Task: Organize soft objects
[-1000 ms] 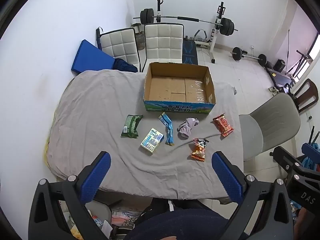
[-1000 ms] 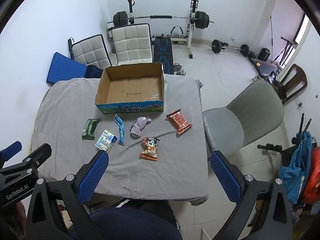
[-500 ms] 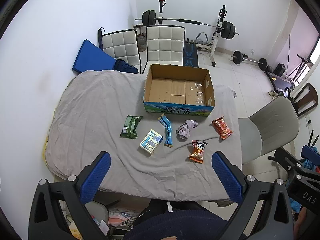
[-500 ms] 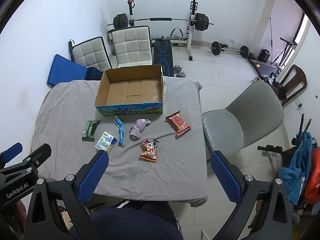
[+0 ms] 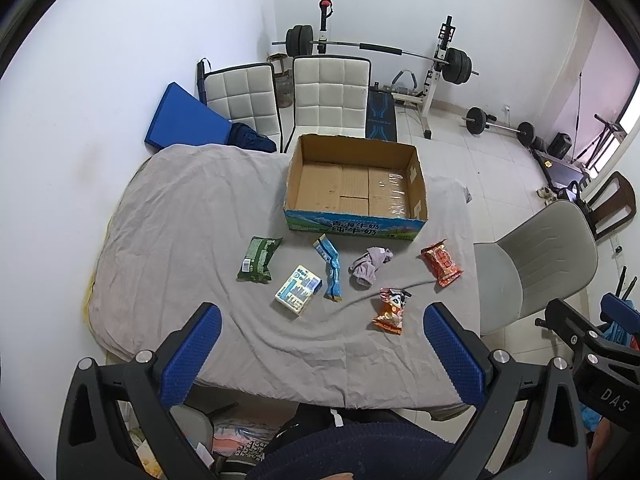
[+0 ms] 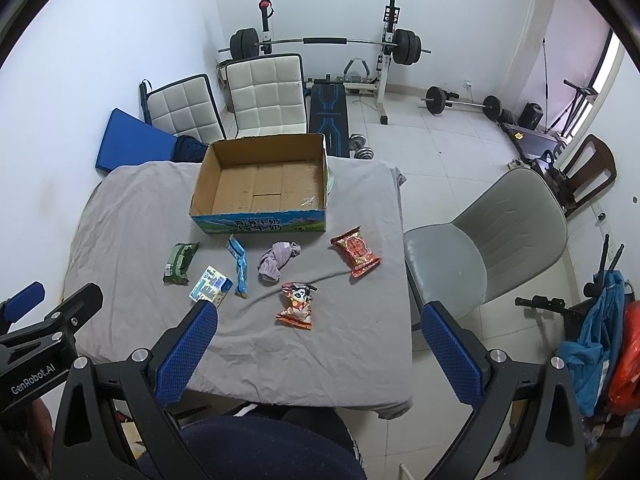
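An open cardboard box (image 5: 356,178) (image 6: 260,184), empty inside, stands at the far side of a grey-covered table (image 5: 180,216) (image 6: 352,352). In front of it lie a green packet (image 5: 258,259) (image 6: 180,262), a white and blue pack (image 5: 299,289) (image 6: 211,283), a blue wrapper (image 5: 331,266) (image 6: 239,264), a crumpled purple cloth (image 5: 369,266) (image 6: 277,260), a red packet (image 5: 441,262) (image 6: 356,256) and an orange snack bag (image 5: 391,309) (image 6: 297,304). My left gripper (image 5: 320,354) and right gripper (image 6: 318,354) are open and empty, held high above the table's near edge.
A grey chair (image 5: 536,268) (image 6: 488,244) stands right of the table. Two white padded chairs (image 5: 328,94) (image 6: 264,90) and a blue mat (image 5: 184,122) are behind it. A barbell rack (image 6: 328,44) and weights stand by the far wall.
Both views have shifted slightly, so the table items sit a little lower in frame. Nothing on the table has moved and both grippers stay open.
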`<state>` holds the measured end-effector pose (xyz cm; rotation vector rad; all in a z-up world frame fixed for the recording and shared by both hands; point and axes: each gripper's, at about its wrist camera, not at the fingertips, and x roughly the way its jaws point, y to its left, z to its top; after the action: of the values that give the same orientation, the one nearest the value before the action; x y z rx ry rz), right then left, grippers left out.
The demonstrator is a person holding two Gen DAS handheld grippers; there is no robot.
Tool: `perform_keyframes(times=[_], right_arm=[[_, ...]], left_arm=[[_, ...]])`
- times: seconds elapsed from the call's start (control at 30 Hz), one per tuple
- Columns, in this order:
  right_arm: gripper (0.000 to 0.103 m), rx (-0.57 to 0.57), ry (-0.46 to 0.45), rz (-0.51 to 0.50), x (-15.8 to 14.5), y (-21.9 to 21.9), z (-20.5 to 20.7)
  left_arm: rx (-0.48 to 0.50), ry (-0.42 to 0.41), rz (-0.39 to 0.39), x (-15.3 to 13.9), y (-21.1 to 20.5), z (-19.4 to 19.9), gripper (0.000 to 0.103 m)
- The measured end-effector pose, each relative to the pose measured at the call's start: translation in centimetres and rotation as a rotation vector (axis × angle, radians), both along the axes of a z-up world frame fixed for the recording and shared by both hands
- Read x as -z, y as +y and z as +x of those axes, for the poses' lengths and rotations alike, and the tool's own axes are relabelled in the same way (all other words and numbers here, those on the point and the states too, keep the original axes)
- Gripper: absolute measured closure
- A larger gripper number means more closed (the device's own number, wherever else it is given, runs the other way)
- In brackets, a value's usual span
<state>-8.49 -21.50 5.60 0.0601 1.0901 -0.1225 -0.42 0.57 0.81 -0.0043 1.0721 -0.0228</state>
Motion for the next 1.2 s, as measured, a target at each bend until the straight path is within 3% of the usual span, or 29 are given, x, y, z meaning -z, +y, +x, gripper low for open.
perform_keyframes(times=[1.2], right_arm=[[0.000, -0.032, -0.031, 0.000, -0.8, -0.2, 1.2]], left_arm=[[0.004, -0.025, 0.018, -0.5, -1.3, 1.0, 0.000]])
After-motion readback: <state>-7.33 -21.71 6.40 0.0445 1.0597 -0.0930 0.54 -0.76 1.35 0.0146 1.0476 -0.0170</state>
